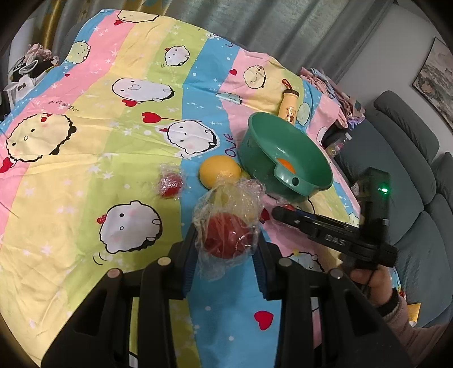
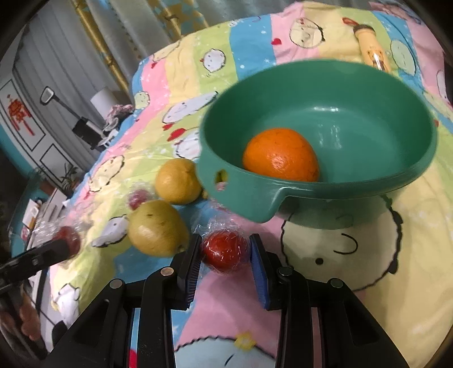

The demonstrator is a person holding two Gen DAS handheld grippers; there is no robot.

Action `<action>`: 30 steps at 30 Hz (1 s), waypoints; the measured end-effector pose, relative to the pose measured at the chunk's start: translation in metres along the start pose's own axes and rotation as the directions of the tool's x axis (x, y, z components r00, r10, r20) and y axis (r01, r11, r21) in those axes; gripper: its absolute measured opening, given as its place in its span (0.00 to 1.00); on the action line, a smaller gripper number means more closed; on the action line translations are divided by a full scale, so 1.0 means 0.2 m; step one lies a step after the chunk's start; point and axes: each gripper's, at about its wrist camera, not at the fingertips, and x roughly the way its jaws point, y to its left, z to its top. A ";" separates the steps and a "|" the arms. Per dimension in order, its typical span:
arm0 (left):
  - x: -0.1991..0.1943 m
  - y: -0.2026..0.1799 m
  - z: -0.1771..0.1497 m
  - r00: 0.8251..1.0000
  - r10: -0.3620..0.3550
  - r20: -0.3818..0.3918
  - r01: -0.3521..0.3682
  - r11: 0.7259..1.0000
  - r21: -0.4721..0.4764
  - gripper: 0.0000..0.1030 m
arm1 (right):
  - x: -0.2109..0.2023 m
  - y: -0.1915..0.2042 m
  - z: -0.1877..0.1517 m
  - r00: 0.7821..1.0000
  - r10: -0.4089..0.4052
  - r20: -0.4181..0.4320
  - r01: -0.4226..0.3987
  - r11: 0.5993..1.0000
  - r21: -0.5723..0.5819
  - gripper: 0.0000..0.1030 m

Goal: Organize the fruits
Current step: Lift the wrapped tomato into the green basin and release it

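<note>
Right wrist view | right tongs [image 2: 225, 256] clamp plastic-wrapped red fruit [image 2: 225, 250] | left tongs [image 1: 226, 249] grip another wrapped red fruit [image 1: 223, 239] | striped cartoon bedsheet [image 1: 85, 169] | grey curtains [image 1: 283, 22]

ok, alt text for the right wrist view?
Right gripper closed on a plastic-wrapped red fruit on a cartoon bedsheet. Just beyond, a green bowl holds an orange; two yellow-green fruits lie left.
</note>
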 end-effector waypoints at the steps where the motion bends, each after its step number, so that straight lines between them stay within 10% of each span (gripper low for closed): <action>1: -0.01 0.00 0.00 1.000 -0.004 0.003 0.004 1.000 -0.001 0.34 | -0.02 0.02 0.00 1.000 0.012 0.003 -0.012 1.000 -0.009 0.35; 30: 0.08 -0.35 0.32 0.994 -0.094 0.054 0.082 0.979 0.185 0.34 | -0.53 -0.03 0.14 0.958 0.001 0.285 0.002 1.000 -0.012 0.35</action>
